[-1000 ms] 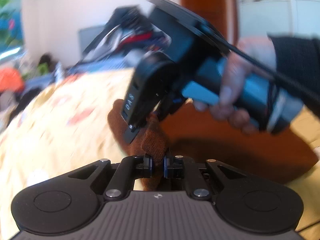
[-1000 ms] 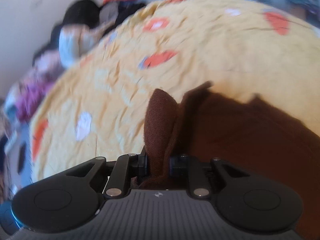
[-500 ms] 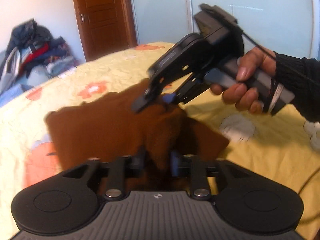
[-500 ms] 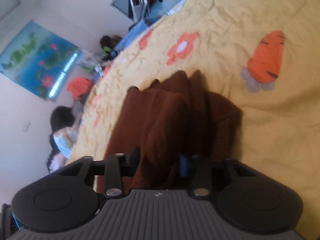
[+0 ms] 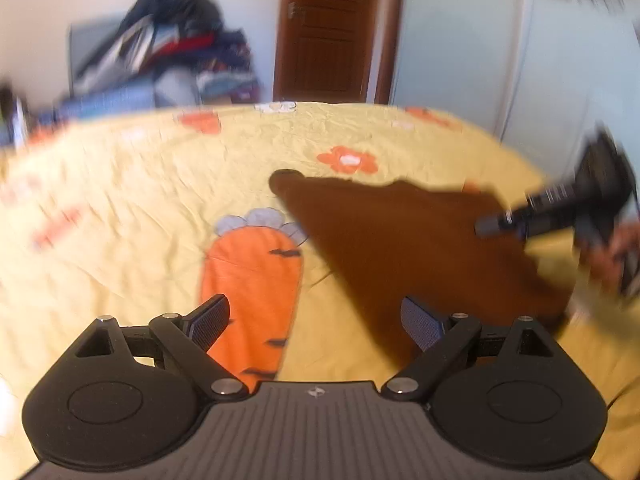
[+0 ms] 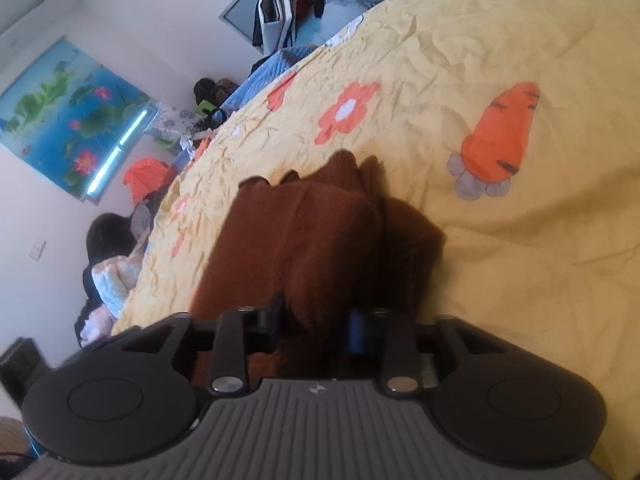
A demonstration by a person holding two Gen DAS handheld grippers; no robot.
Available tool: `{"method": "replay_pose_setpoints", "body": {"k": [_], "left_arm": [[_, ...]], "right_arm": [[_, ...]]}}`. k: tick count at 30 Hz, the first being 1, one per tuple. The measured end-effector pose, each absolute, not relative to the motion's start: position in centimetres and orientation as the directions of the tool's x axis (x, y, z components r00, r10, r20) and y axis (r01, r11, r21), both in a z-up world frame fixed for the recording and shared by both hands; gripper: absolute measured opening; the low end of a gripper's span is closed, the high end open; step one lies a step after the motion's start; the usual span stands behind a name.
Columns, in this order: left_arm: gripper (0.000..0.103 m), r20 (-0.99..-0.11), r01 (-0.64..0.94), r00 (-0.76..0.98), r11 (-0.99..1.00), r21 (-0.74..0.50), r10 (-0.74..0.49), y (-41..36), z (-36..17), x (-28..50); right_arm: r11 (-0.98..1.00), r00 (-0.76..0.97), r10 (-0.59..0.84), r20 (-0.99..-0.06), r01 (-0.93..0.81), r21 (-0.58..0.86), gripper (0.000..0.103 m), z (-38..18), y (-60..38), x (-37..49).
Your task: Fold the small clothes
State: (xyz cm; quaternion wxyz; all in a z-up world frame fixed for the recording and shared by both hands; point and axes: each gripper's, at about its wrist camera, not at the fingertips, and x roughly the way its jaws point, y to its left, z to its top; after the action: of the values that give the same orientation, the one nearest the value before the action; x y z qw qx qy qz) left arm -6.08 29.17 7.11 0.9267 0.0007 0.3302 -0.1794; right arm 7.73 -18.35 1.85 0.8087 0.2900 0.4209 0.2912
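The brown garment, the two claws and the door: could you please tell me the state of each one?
Brown garment: folded over, lying on the yellow bedspread.
Left claw: open, holding nothing.
Right claw: partly open around a fold of the garment.
Door: closed.

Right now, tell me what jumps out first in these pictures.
The brown garment lies spread on the yellow bedsheet, right of a big orange carrot print. The left gripper stands wide open with nothing in it. The right gripper sits part-open around a bunched fold of the garment, with a gap visible beside the cloth.
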Motion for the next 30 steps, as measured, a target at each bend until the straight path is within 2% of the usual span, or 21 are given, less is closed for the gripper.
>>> {"method": "replay_pose_setpoints", "body": {"k": [2, 3, 5, 7, 9, 12, 13, 14, 15, 16, 18, 24, 27, 28, 29, 30], "left_arm": [[0.094, -0.606, 0.311, 0.688, 0.917, -0.250, -0.398, 30.5, 7.0, -4.3], [0.094, -0.602, 0.301, 0.669, 0.899, -0.317, -0.436, 30.9, 7.0, -3.3], [0.094, -0.594, 0.266, 0.612, 0.844, -0.467, -0.522, 31.5, 5.6, -0.9], [0.093, -0.606, 0.193, 0.537, 0.785, -0.588, -0.586, 31.2, 4.0, 2.8], [0.092, -0.634, 0.115, 0.481, 0.760, -0.639, -0.606, 30.2, 2.0, 5.5], [0.092, -0.599, 0.115, 0.479, 0.723, -0.682, -0.641, 29.2, 1.7, 7.4], [0.092, -0.594, 0.107, 0.465, 0.707, -0.699, -0.657, 28.9, 1.6, 8.0], [0.085, -0.584, 0.106, 0.454, 0.692, -0.715, -0.673, 28.6, 1.4, 8.7], [0.050, -0.591, 0.108, 0.443, 0.695, -0.711, -0.674, 28.0, 1.1, 9.4], [0.032, -0.630, 0.111, 0.434, 0.732, -0.672, -0.644, 27.3, 0.9, 9.9], [0.019, -0.664, 0.150, 0.450, 0.784, -0.603, -0.597, 26.4, 1.0, 10.2], [0.013, -0.629, 0.292, 0.558, 0.838, -0.460, -0.540, 27.8, 5.6, 9.0], [0.014, -0.612, 0.290, 0.638, 0.882, -0.371, -0.467, 30.2, 8.0, 10.0], [0.014, -0.612, 0.277, 0.661, 0.900, -0.337, -0.433, 30.9, 8.5, 10.6], [0.018, -0.619, 0.267, 0.677, 0.916, -0.298, -0.398, 31.6, 8.7, 11.1], [0.020, -0.631, 0.259, 0.680, 0.927, -0.270, -0.374, 32.1, 8.4, 11.7]], "right_arm": [[0.688, 0.580, 0.662, -0.475, -0.218, 0.693, 0.089, 3.5, -19.5, 7.0], [0.715, 0.631, 0.618, -0.470, -0.202, 0.669, 0.094, 4.0, -19.9, 6.9], [0.754, 0.636, 0.573, -0.518, -0.160, 0.637, 0.092, 4.1, -20.1, 8.2], [0.753, 0.588, 0.585, -0.559, -0.138, 0.643, 0.090, 3.0, -19.3, 9.8], [0.770, 0.538, 0.581, -0.611, -0.121, 0.626, 0.087, 1.7, -18.0, 11.0], [0.762, 0.539, 0.597, -0.594, -0.152, 0.629, 0.088, 1.1, -16.7, 11.2], [0.747, 0.530, 0.614, -0.584, -0.152, 0.648, 0.085, 0.9, -16.5, 11.3], [0.733, 0.516, 0.631, -0.579, -0.153, 0.663, 0.070, 0.7, -16.2, 11.4], [0.724, 0.494, 0.644, -0.584, -0.147, 0.674, 0.055, 0.5, -16.1, 11.3], [0.717, 0.471, 0.653, -0.593, -0.131, 0.685, 0.040, 0.0, -16.0, 11.4], [0.704, 0.494, 0.657, -0.570, -0.130, 0.699, 0.038, 0.1, -16.2, 10.7], [0.627, 0.517, 0.717, -0.468, -0.185, 0.757, 0.036, 1.9, -13.8, 11.0], [0.581, 0.502, 0.758, -0.418, -0.226, 0.782, 0.036, 2.4, -10.5, 13.2], [0.573, 0.497, 0.763, -0.414, -0.223, 0.788, 0.038, 2.2, -9.3, 14.0], [0.582, 0.490, 0.758, -0.429, -0.214, 0.784, 0.046, 1.8, -8.0, 15.0], [0.612, 0.483, 0.739, -0.470, -0.189, 0.768, 0.049, 1.3, -7.0, 15.8]]}}
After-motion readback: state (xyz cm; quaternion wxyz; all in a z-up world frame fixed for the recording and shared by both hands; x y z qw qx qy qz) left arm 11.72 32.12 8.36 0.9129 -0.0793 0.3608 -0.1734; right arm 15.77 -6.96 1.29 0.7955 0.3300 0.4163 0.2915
